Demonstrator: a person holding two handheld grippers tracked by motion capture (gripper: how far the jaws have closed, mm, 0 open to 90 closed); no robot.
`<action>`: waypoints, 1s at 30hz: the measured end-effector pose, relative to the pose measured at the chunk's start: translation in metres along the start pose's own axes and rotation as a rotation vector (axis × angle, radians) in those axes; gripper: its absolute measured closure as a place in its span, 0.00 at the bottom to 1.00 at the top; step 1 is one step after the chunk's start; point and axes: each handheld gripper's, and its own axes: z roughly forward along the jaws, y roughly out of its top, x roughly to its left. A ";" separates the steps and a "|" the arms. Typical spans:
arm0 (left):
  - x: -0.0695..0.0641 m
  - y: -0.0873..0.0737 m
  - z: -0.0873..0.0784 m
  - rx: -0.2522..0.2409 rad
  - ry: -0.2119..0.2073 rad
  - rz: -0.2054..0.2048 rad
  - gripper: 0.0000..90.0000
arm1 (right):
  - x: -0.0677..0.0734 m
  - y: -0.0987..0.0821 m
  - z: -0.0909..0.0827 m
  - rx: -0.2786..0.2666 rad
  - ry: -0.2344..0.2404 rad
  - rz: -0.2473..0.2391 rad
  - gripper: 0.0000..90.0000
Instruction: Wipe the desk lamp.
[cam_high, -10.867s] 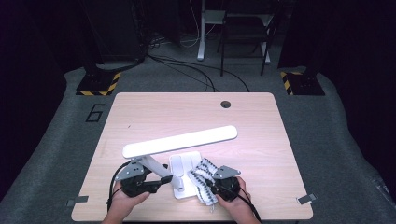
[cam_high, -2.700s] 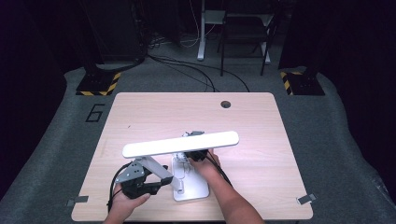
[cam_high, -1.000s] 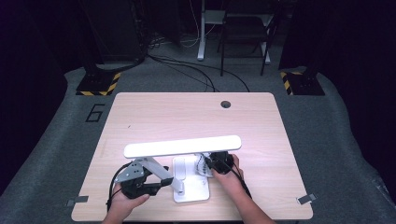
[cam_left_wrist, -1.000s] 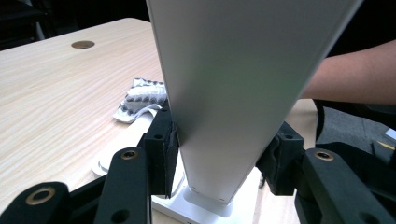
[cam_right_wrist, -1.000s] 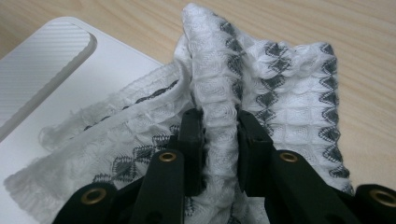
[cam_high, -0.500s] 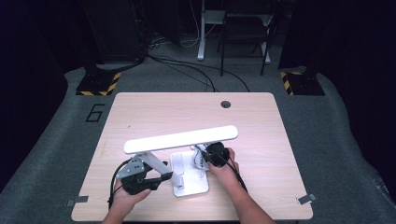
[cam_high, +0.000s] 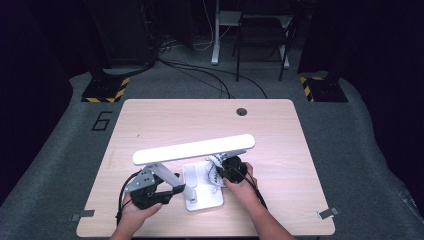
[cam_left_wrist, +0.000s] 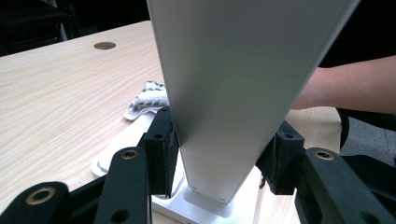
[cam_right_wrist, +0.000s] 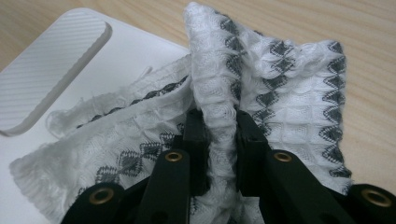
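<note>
1. Left gripper (cam_high: 172, 191) clamped on the flat white upright arm of the desk lamp (cam_left_wrist: 224, 116), pads pressed against both sides, low near the foot.
2. White rectangular lamp base (cam_high: 202, 192) sat flat on the pale wooden table (cam_high: 150, 120), near the front edge; long white light bar (cam_high: 194, 148) stretched out above it.
3. Right gripper (cam_right_wrist: 218, 140) pinching a fold of white waffle-weave cloth with grey diamond pattern (cam_right_wrist: 280, 88), jaws just been closing on it.
4. Cloth (cam_high: 215, 167) lay half on the base, half on the table, right at the base's far right corner, under the light bar.
5. Round cable hole (cam_high: 242, 111) way back on the table, well apart from everything.
</note>
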 end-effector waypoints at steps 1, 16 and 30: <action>0.000 0.000 0.000 -0.001 -0.002 0.001 0.60 | 0.001 -0.001 -0.001 0.002 0.003 0.004 0.86; -0.002 0.000 0.001 0.004 0.015 0.004 0.60 | 0.013 -0.025 -0.022 -0.001 0.034 -0.041 0.86; -0.003 0.000 0.001 0.005 0.022 0.009 0.60 | 0.029 -0.058 -0.048 -0.021 0.060 -0.083 0.85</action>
